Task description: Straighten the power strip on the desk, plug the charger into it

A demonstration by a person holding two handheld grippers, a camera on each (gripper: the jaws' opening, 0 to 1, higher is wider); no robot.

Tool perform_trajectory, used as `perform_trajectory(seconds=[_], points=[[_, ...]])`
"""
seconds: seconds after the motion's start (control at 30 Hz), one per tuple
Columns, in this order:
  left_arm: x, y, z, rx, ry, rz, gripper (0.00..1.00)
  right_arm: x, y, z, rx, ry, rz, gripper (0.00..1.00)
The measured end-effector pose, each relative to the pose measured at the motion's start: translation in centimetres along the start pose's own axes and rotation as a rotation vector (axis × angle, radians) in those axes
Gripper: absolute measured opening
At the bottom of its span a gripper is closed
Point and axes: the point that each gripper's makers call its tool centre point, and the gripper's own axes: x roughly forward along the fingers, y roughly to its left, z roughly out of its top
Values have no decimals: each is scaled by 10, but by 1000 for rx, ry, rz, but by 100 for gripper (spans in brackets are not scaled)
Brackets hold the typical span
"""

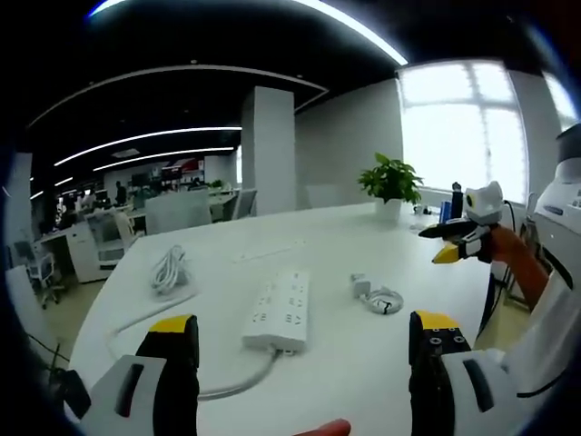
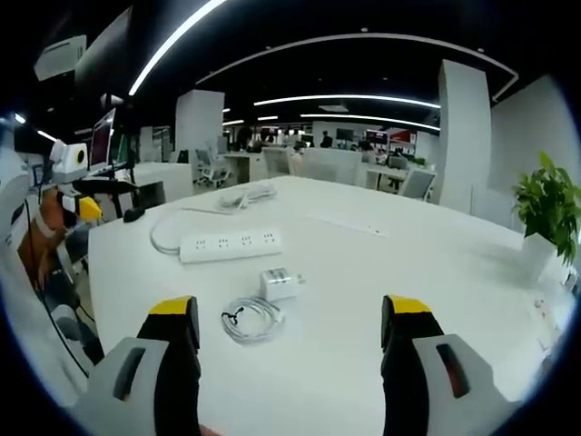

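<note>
white rectangular power strip (image 1: 280,312) on white tabletop (image 1: 345,245) | white cube charger with coiled cable (image 1: 375,294) right of it | potted green plant (image 1: 391,186) far right

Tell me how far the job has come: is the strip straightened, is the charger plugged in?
Nothing looks done yet. The power strip lies on the desk, untouched. The charger lies beside it, unplugged, next to its coiled cable. Both hand-held grippers, left and right, are open and empty. Straightening and plugging remain.
</note>
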Motion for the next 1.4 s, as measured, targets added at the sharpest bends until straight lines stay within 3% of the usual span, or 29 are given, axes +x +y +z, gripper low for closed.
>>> perform_trajectory(seconds=[0.3,0.67,0.7,0.77,0.87,1.1,1.3,1.4], points=[[2,1,7,-39,-24,0,96,-1,-1,2,-3,-8,-1,81],[0,9,-1,-59,-2,25,96,1,2,4,-22,0,5,81],[2,8,0,-67,-8,20,96,2,1,4,-23,1,4,79],[5,3,6,-86,-34,-9,96,3,-9,4,-80,4,-50,64],[9,-1,12,-86,-42,-23,96,8,-15,0,-93,26,-70,73],[20,-5,12,-46,-14,-29,96,14,-10,10,-95,-18,-18,75],[27,-9,10,-38,9,-44,96,18,-1,14,-78,-35,39,89],[29,-7,10,-49,13,-43,96,19,2,17,-49,-44,62,90]])
